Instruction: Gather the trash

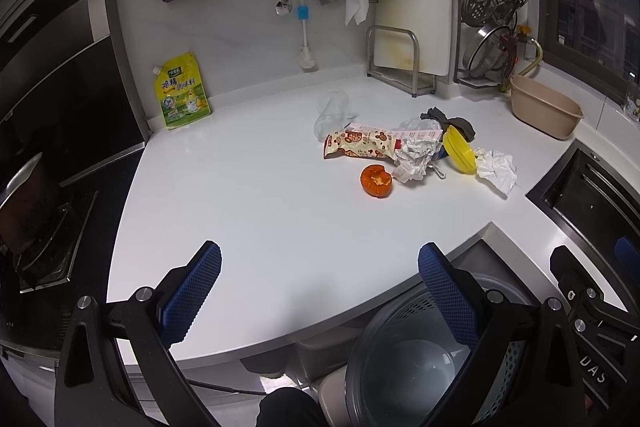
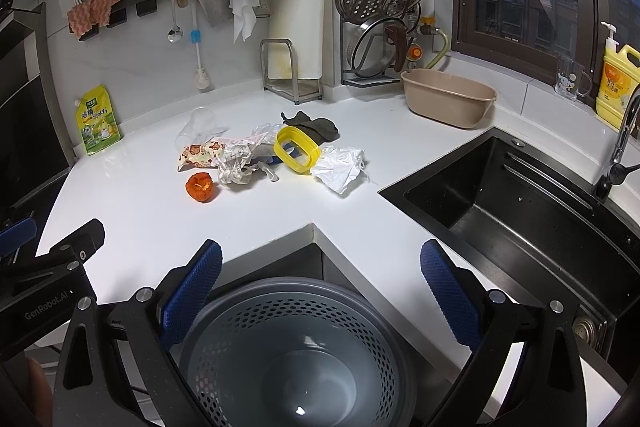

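Hovering above the near edge of the white countertop (image 1: 248, 195), the left gripper (image 1: 320, 291) has its blue-padded fingers (image 1: 192, 295) spread wide with nothing between them. The right gripper (image 2: 320, 291) is likewise spread wide and empty, hanging over the grey perforated bin (image 2: 296, 351), which stands below the counter's inner corner at 6 o'clock in the right wrist view and at 5 o'clock in the left wrist view.

The trash lies in a loose cluster on the countertop, at about 1 o'clock from the left gripper and 11 to 12 o'clock from the right. An orange peel (image 1: 376, 179) sits nearest, just apart from the rest. Behind it a printed snack wrapper (image 1: 358, 145) lies flat, touching a crumpled paper (image 1: 414, 157) on its right. A clear plastic cup (image 1: 332, 113) lies on its side behind the wrapper. A yellow lid (image 1: 460, 149) stands tilted on edge beside the crumpled paper, with a dark rag (image 1: 452, 121) behind it and a white crumpled tissue (image 1: 496, 169) just to its right.

At 10 o'clock in the left wrist view a yellow seasoning pouch (image 1: 182, 93) leans against the wall. A beige basin (image 2: 448, 97) rests at the back near the black sink (image 2: 520, 203), which fills the 3 o'clock side of the right wrist view.
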`<state>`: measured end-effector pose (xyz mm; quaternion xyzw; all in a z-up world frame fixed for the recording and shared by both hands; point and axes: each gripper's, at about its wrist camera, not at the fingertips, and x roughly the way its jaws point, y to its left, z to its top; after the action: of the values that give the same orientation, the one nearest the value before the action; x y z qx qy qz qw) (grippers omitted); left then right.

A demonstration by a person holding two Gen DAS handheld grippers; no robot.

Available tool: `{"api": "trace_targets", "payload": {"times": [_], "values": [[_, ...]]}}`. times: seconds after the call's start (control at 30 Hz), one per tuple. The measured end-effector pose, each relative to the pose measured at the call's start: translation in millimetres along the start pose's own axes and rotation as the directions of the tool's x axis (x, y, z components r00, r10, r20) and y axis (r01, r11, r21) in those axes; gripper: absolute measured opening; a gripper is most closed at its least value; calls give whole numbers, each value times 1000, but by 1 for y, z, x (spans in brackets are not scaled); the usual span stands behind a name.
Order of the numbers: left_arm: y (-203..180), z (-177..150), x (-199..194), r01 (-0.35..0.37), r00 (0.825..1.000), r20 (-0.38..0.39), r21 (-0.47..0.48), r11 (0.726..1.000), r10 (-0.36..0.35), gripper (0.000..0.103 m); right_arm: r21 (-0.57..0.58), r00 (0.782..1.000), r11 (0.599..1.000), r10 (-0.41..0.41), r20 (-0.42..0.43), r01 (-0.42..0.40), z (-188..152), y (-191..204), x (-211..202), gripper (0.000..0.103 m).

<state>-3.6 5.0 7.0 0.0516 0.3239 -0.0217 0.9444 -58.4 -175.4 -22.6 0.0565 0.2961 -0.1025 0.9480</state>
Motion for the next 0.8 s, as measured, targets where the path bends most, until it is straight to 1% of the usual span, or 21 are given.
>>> {"api": "trace_targets", "payload": {"times": [0.8], "values": [[0, -1, -2, 0, 1000, 5, -3, 1000, 0, 97, -1, 1000, 1000, 2, 3, -2, 0, 0, -3, 95]]}}
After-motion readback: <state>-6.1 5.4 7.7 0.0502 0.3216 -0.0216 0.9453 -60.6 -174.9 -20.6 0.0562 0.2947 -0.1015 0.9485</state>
